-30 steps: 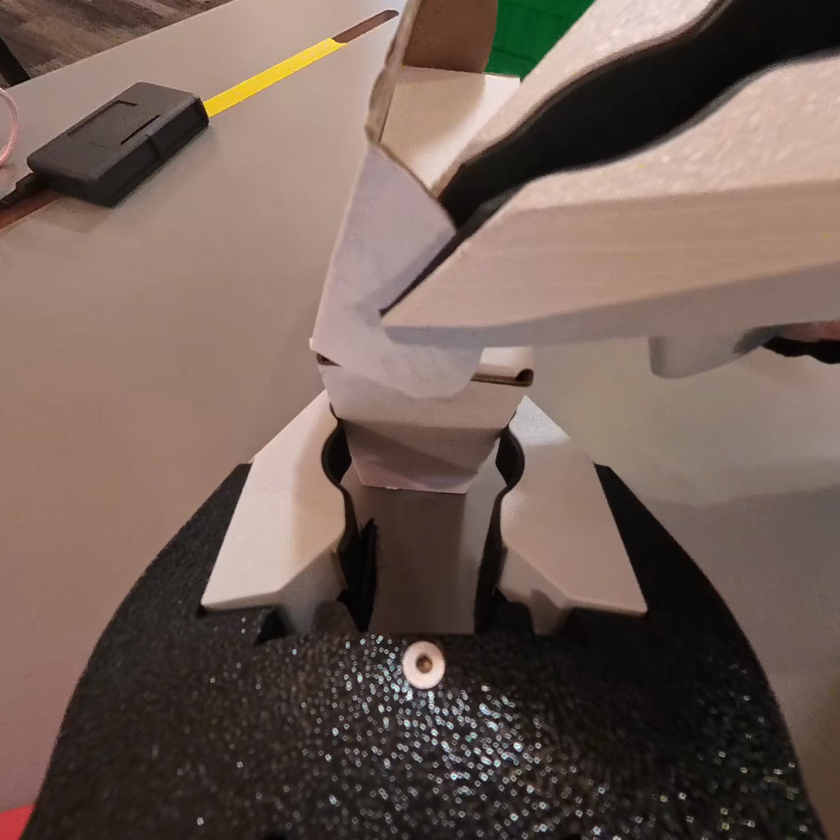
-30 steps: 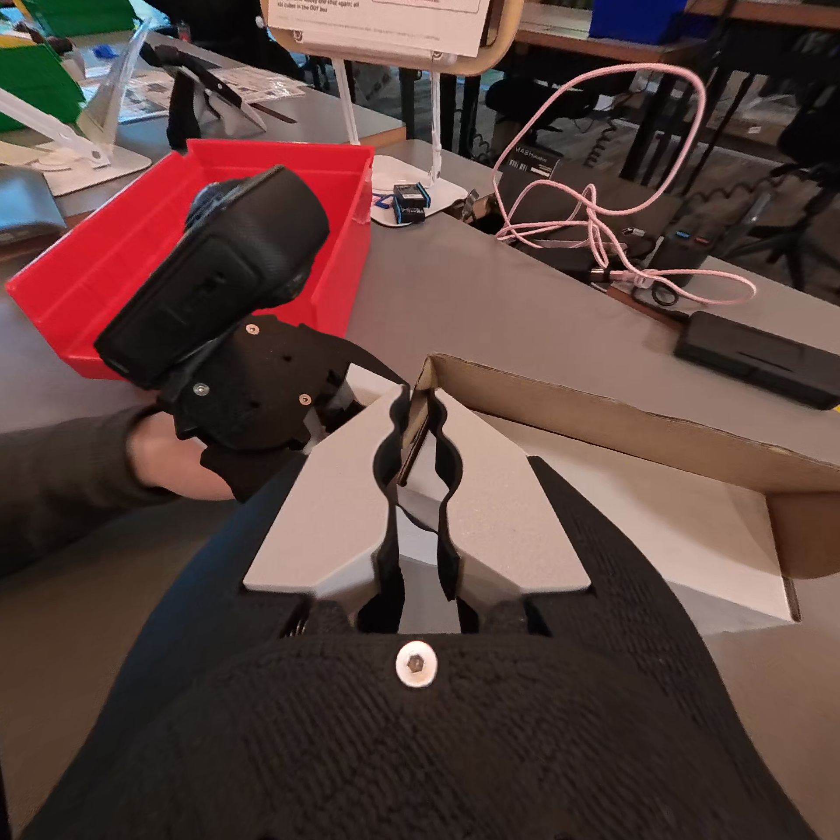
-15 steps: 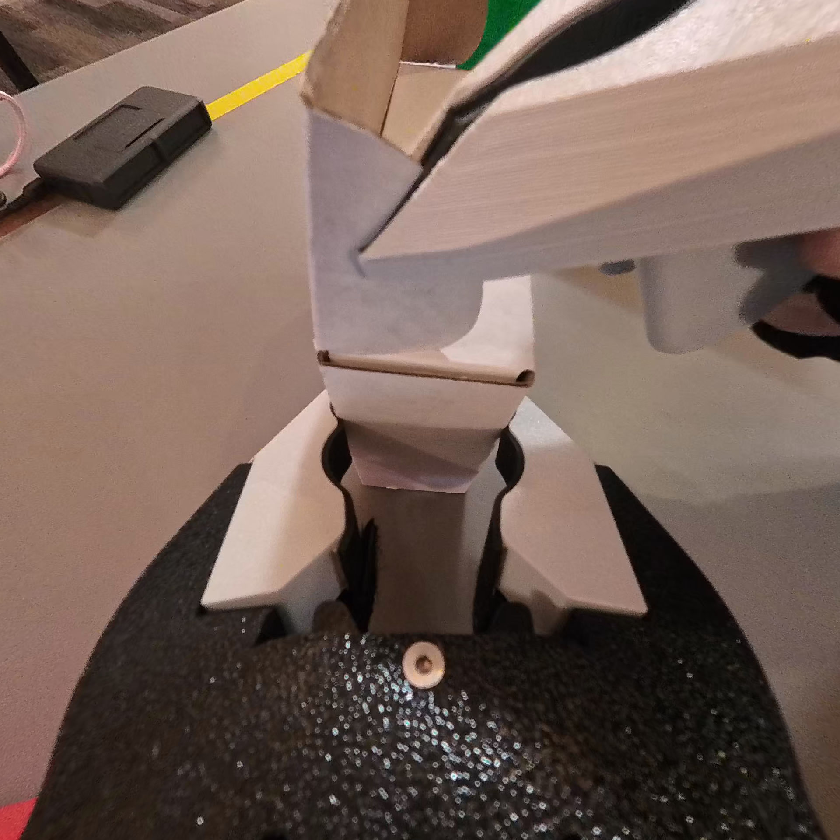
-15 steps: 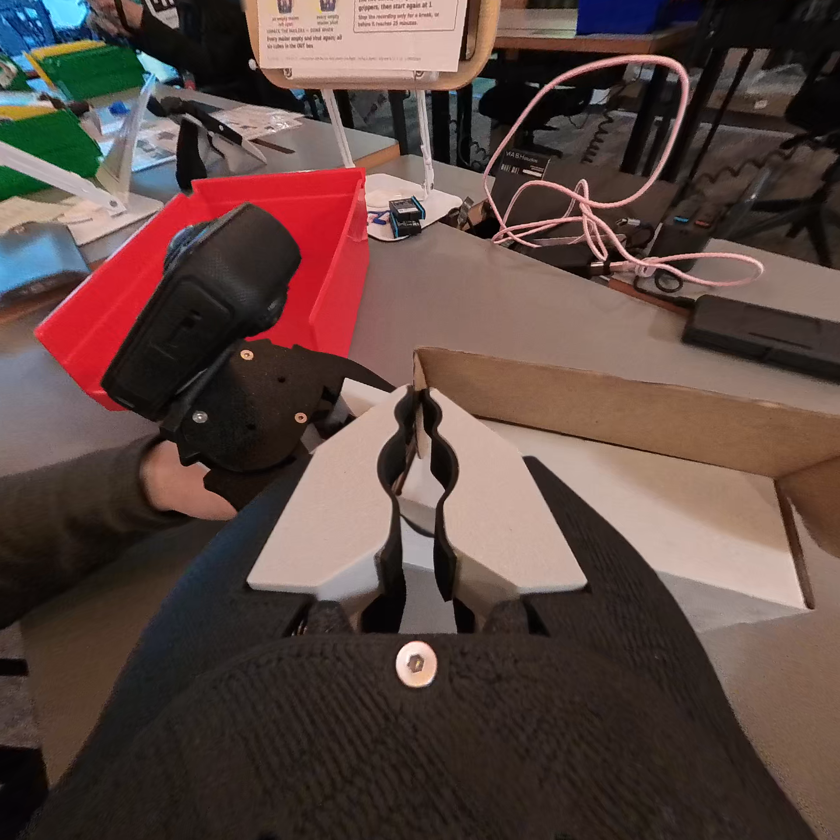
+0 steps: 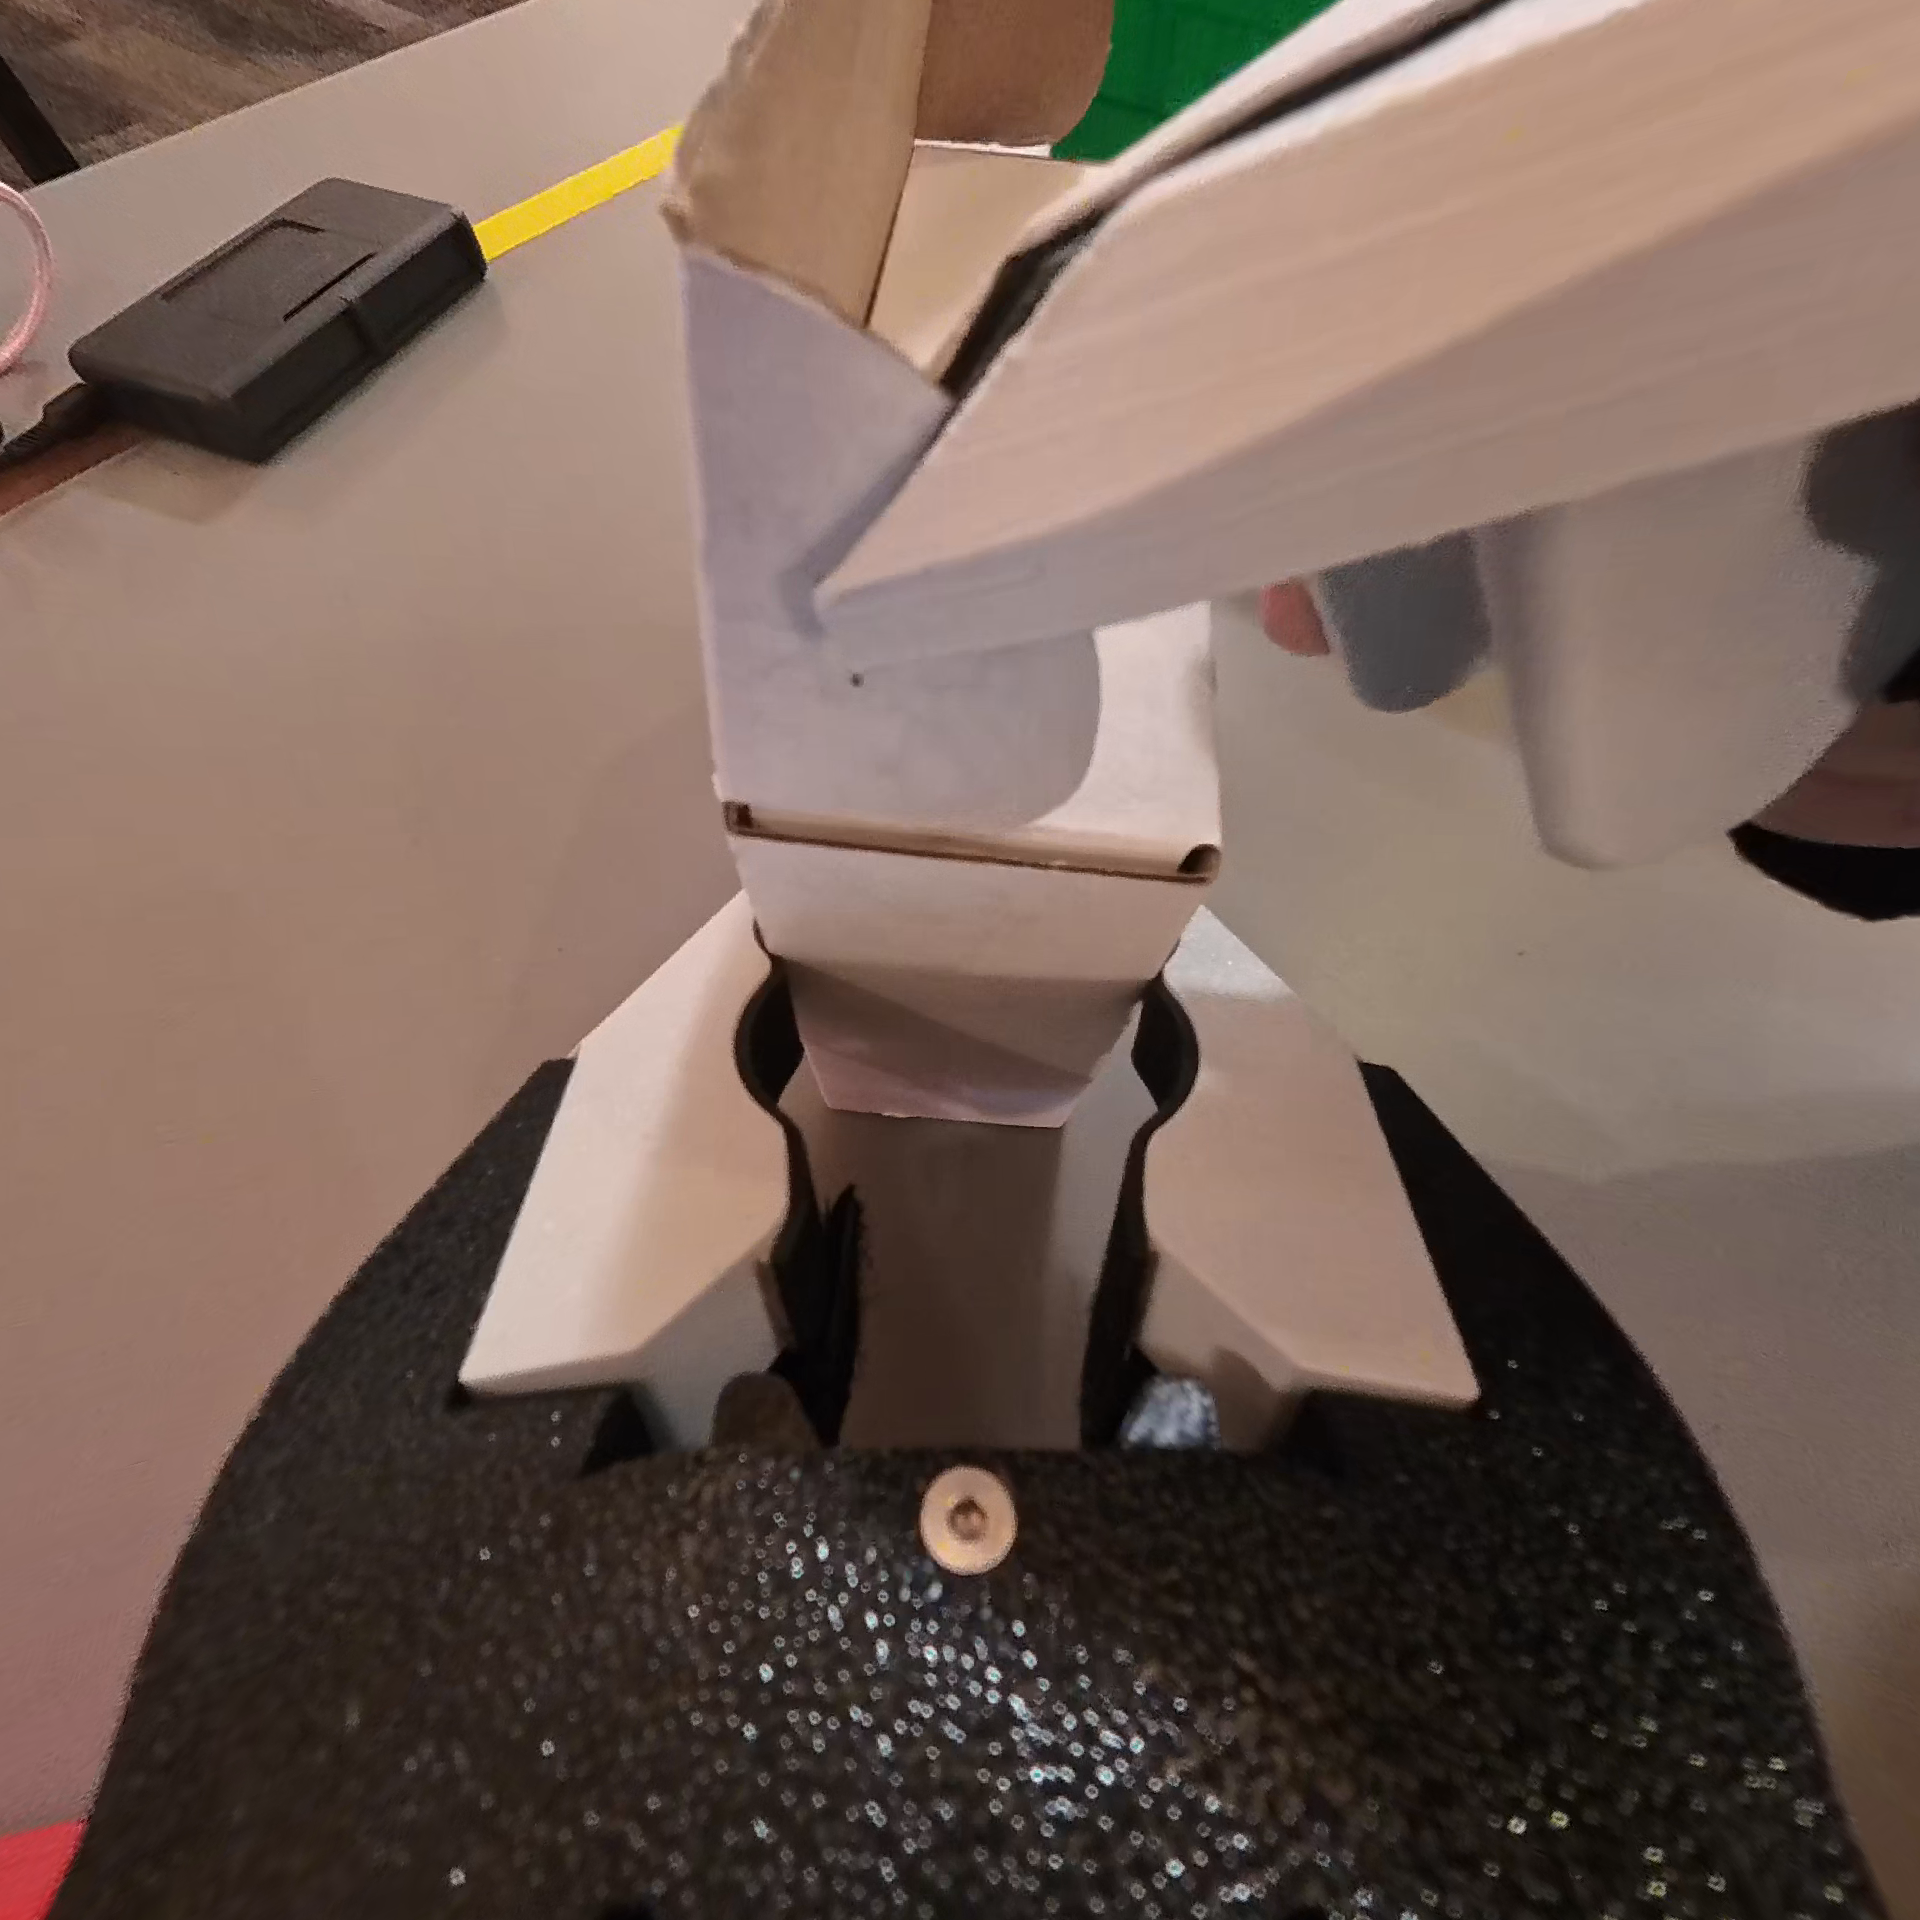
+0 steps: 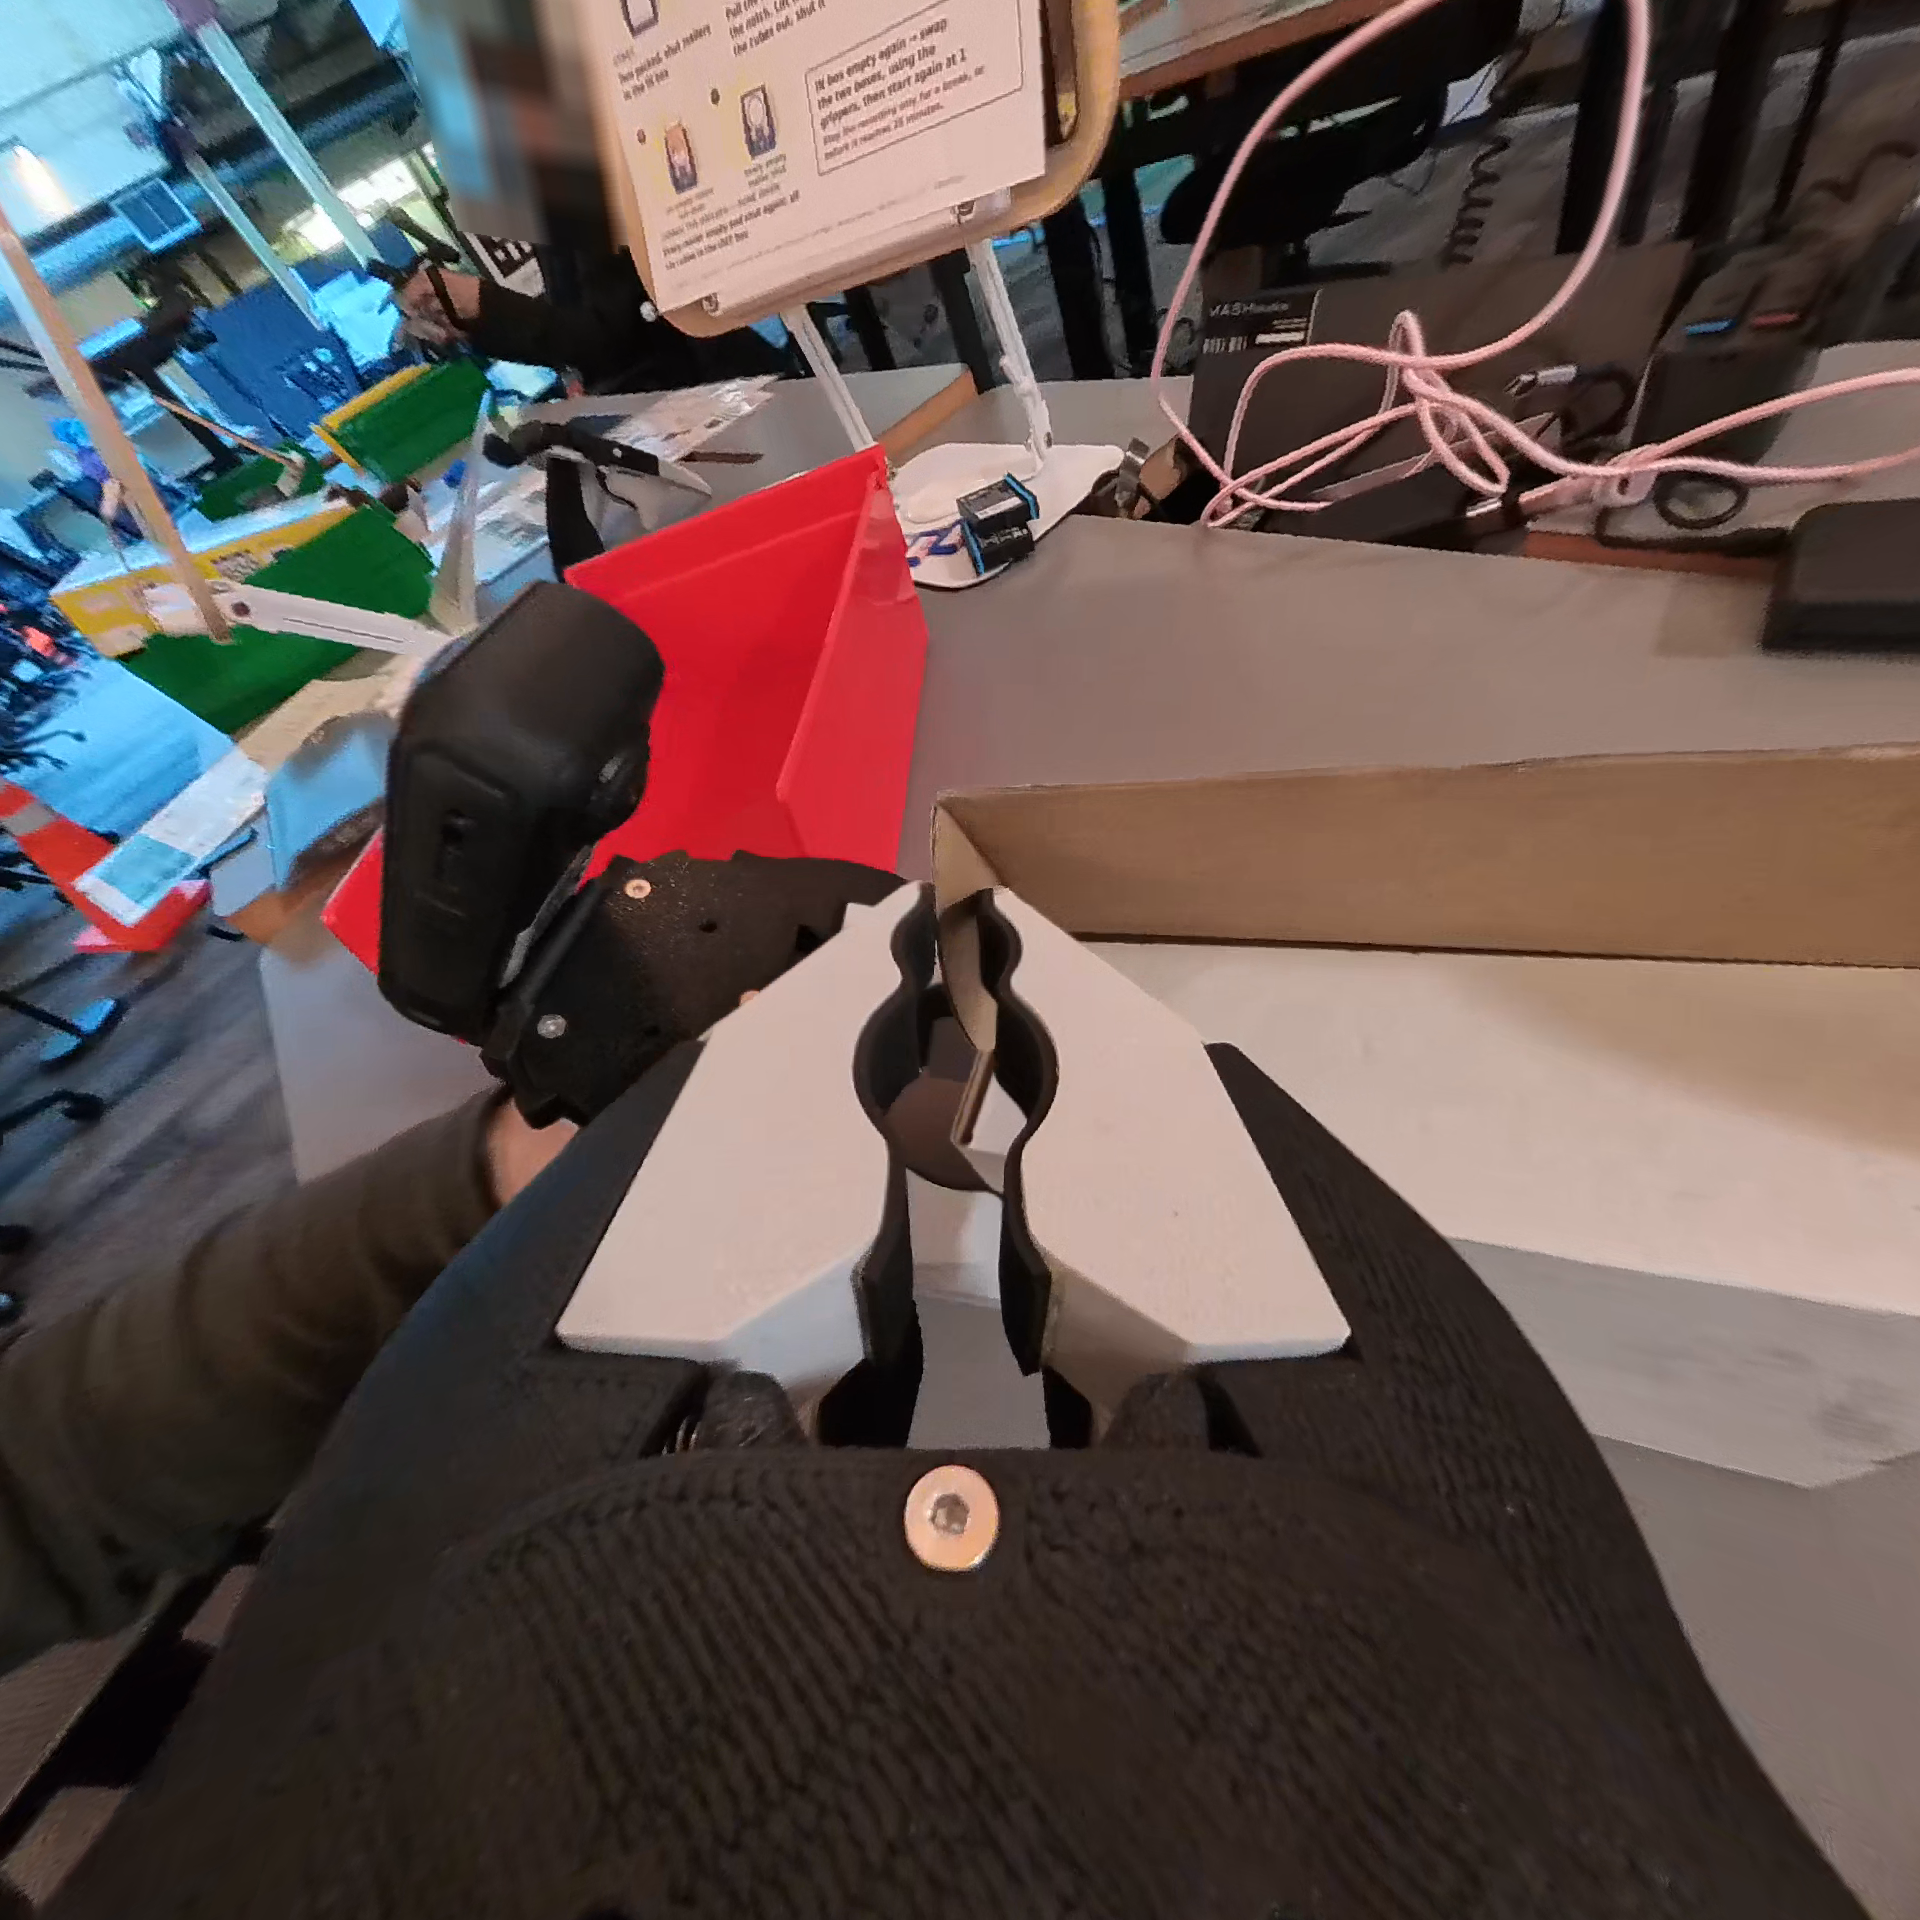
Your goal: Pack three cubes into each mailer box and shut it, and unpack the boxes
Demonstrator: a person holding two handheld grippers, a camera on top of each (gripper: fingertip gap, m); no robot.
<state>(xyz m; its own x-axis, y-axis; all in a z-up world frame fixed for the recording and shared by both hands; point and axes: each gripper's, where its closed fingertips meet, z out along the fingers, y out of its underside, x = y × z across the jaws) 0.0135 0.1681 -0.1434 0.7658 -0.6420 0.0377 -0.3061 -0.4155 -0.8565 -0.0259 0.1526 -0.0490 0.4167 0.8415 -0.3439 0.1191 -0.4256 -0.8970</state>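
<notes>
A white mailer box (image 5: 966,914) lies on the grey table (image 5: 312,831). My left gripper (image 5: 971,935) is shut on the box's near end, with both pads against its side walls. My right gripper (image 6: 956,914) is shut on the lid's side flap (image 6: 966,987) at the corner and holds the lid (image 6: 1455,862) raised, so its brown inside shows. In the left wrist view the right gripper's fingers (image 5: 1351,364) reach in from the upper right and pinch that flap (image 5: 810,499). The left gripper also shows in the right wrist view (image 6: 665,977). No cubes are visible.
A red bin (image 6: 758,665) stands behind the left gripper. A black device (image 5: 281,312) lies at the far left beside a yellow tape line (image 5: 571,192). Pink cables (image 6: 1455,416) and a sign on a stand (image 6: 831,135) are at the back. Some 10 centimeters of space lies between my two pairs of fingers. The left tips stand about 30 centimeters off the black device (image 5: 281,312).
My right gripper has lifted the pinched flap, and the lid has swung further up. My left gripper has stayed shut on the box end without moving.
</notes>
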